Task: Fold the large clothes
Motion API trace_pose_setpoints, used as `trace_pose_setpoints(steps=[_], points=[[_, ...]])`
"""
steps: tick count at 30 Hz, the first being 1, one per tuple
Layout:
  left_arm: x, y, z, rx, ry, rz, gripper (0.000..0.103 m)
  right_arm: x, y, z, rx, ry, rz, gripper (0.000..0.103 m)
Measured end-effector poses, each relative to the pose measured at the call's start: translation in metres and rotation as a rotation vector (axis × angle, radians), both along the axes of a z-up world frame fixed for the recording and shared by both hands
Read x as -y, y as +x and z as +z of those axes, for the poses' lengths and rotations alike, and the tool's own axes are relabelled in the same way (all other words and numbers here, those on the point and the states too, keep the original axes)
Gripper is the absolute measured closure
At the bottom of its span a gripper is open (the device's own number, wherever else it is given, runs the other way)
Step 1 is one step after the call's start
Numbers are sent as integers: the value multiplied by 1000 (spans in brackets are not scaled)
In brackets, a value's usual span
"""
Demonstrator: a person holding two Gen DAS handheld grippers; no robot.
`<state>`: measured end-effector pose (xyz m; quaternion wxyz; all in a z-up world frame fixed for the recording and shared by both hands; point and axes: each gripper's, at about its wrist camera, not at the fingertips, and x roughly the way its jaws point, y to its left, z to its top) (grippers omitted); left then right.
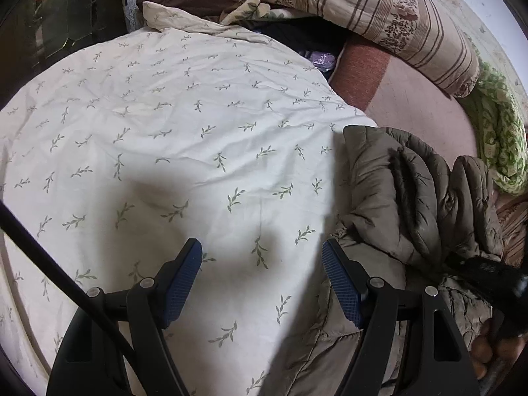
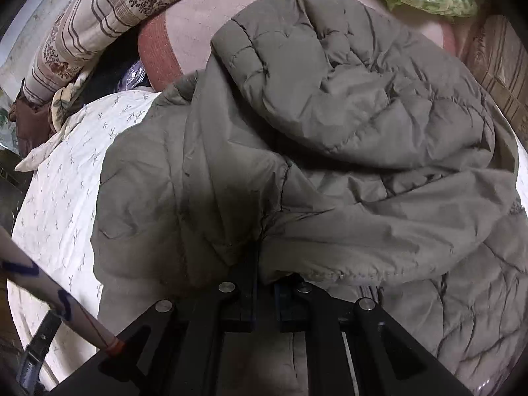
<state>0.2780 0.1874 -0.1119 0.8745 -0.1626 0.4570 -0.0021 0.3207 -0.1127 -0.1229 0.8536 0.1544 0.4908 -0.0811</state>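
Observation:
An olive-grey quilted puffer jacket [image 2: 346, 138] lies bunched on the bed, over a cream sheet with a green leaf print [image 2: 62, 198]. My right gripper [image 2: 260, 247] is shut on a fold of the jacket's fabric, and the cloth drapes over its fingers. In the left wrist view the jacket [image 1: 412, 191] lies crumpled at the right. My left gripper [image 1: 262, 264] is open and empty above the leaf-print sheet [image 1: 165, 125], its right finger [image 1: 340, 283] at the jacket's edge.
A striped floral bolster pillow [image 1: 379, 10] lies along the far side, with a green patterned cloth [image 1: 498, 145] at the right. A pink mattress cover [image 1: 412, 99] shows beyond the sheet. Dark clothes [image 1: 297, 36] lie in the gap behind.

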Motion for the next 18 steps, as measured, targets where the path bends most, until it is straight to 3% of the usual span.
trace_pose_setpoints(steps=[2,3,4,5,6,10,12,18], points=[[1,1,-1,-7,-10,-11,29,3,-5,11,8,26,13,89],[2,1,-1,-8,-11,-16,29,4,-11,20,17,34,40,71],[2,0,0,-6,-9,-21,29,5,-19,28,18,33,63,40],[3,-1,1,-4,-7,-24,29,7,-28,35,24,35,77,29],[4,-2,2,-2,-5,-27,29,11,-43,44,51,32,81,25],[5,-5,3,3,-6,-30,29,27,-82,67,87,-12,93,29],[4,-5,3,-4,-12,-28,29,35,-83,78,107,-60,67,31],[4,-2,-1,-16,-1,-22,29,70,-37,95,160,-191,-87,32]])
